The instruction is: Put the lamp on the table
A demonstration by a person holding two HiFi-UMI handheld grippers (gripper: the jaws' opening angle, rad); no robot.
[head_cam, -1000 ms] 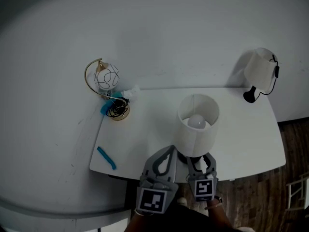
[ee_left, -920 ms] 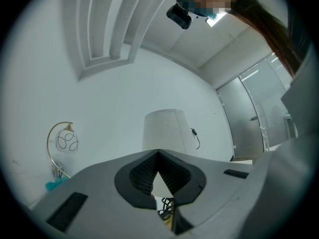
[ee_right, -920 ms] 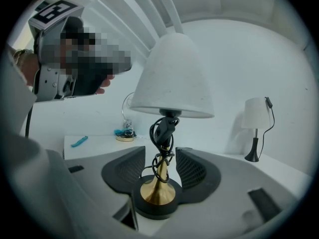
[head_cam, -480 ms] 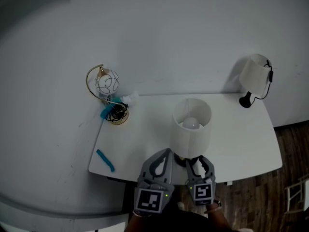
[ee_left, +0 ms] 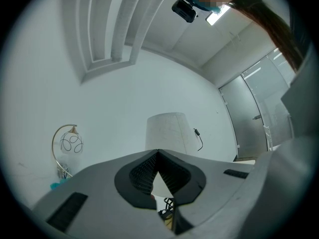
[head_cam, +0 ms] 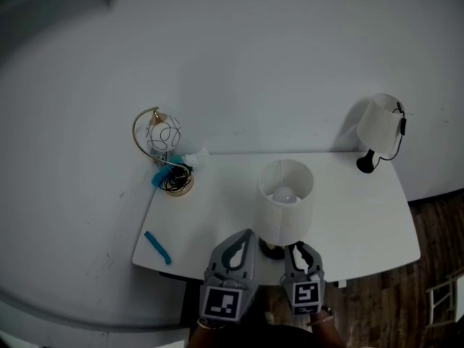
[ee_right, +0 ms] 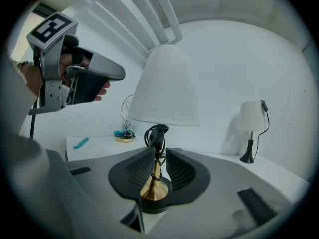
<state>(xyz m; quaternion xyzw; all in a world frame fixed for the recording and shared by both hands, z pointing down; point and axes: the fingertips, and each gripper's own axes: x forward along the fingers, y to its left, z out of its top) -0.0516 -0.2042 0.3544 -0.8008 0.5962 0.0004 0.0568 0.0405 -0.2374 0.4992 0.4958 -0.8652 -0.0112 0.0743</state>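
Seen from the head view, the lamp (head_cam: 284, 201) shows mostly as its white shade and the bulb inside. The shade covers the stem, and only a dark sliver of the base peeks out below it at the near edge of the table (head_cam: 362, 209). From the left gripper view its lower half is blocked by the gripper's own body, leaving just the shade and a bit of black cord. The hands are cut off at the bottom of the head view. The small blue object (head_cam: 157, 246) at the near left of the table is too small to name, and the tangle of dark cord and blue under the gold hoop lamp (head_cam: 161, 133) at the far left is hard to sort out. A second shaded lamp (head_cam: 378, 125) stands at the far right. The right gripper (head_cam: 299, 246) has just been closing. Its pads now stand narrow on the lamp's brass stem and the cord wound round it, low down just above the flared foot. The left gripper (head_cam: 249, 234) sits just left of the lamp, its tips together with nothing between them.
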